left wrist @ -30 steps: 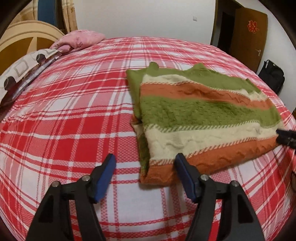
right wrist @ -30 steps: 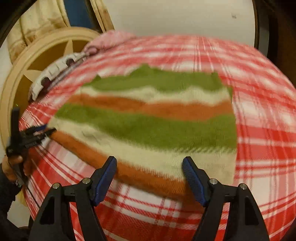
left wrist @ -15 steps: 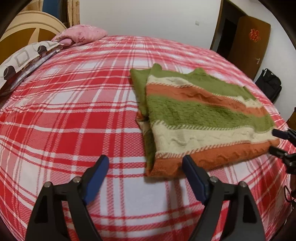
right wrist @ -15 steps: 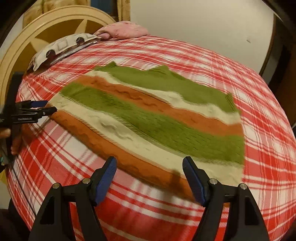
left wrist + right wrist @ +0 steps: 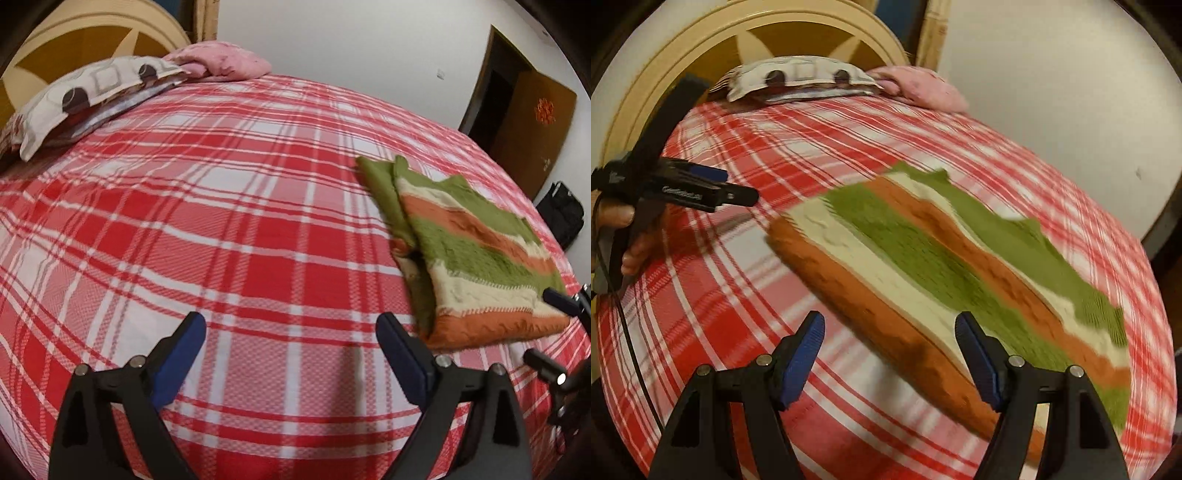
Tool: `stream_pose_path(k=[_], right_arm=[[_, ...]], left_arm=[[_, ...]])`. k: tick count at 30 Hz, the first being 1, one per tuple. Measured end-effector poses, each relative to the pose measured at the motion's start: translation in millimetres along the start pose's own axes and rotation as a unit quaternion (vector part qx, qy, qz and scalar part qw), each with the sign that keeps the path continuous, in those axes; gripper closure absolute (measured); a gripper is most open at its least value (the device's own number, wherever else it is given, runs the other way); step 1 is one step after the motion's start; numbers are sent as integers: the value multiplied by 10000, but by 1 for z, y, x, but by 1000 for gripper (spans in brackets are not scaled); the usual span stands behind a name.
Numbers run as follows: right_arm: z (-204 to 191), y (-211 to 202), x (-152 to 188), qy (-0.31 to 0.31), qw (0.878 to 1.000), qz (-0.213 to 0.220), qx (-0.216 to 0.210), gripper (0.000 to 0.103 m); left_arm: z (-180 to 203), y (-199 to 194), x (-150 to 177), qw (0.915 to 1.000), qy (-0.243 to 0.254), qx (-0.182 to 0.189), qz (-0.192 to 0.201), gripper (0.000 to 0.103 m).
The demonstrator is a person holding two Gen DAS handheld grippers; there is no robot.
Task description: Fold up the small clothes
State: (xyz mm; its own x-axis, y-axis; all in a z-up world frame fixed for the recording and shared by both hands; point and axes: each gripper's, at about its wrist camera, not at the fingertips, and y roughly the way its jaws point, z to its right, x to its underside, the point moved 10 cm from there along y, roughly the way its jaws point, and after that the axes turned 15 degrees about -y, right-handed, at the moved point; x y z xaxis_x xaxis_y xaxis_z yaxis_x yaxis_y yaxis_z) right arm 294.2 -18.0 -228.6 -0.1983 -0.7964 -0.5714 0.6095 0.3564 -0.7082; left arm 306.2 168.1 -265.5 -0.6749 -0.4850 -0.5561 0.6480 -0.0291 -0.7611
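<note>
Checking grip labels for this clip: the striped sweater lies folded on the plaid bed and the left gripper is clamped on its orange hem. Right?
Not clamped. In the left wrist view the left gripper is opening over bare plaid bed, beside the striped sweater.

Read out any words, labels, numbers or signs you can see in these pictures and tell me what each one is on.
No text can be read for certain.
White lettering on the side of the left gripper, in the right wrist view: too blurred to read.
Red ornament on the brown door: a decoration, no legible character.
Striped sweater, plaid bedsheet, pillow: no writing.
</note>
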Motion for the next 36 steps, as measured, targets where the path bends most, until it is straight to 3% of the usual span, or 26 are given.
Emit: stream_pose_path(k=[6,13,14,15,16,22,26,34,36], right_arm=[[-37,19,-36,-592,9982,70,33,39],[-66,48,-61,-1341,9894,30,547,42],[-66,54,-61,-1429,9874,-20,682,50],[-66,60,-60,-1439,9869,-93,719,79],[-65,64,-57,-1360,9886,-146,628,89],[-61,59,-56,-1175,9907,25,684,92],[-57,59,-54,-977,9935,67,582,92],[-56,62,-52,-961,9933,45,636,92],[-57,62,-52,-972,9932,38,644,92]], left_arm=[[-10,-1,-11,9997,-200,111,-12,7],[-16,2,-24,9966,-518,616,-194,7],[-17,5,-28,9953,-593,719,-251,7],[-16,7,-31,9944,-635,799,-290,7],[-15,9,-35,9936,-660,866,-310,7],[31,26,-65,9847,-485,1612,-451,8],[83,54,-74,9702,-394,2192,-958,8],[130,106,-79,9682,-17,2112,-1340,12],[134,116,-75,9641,-43,2188,-1502,27]])
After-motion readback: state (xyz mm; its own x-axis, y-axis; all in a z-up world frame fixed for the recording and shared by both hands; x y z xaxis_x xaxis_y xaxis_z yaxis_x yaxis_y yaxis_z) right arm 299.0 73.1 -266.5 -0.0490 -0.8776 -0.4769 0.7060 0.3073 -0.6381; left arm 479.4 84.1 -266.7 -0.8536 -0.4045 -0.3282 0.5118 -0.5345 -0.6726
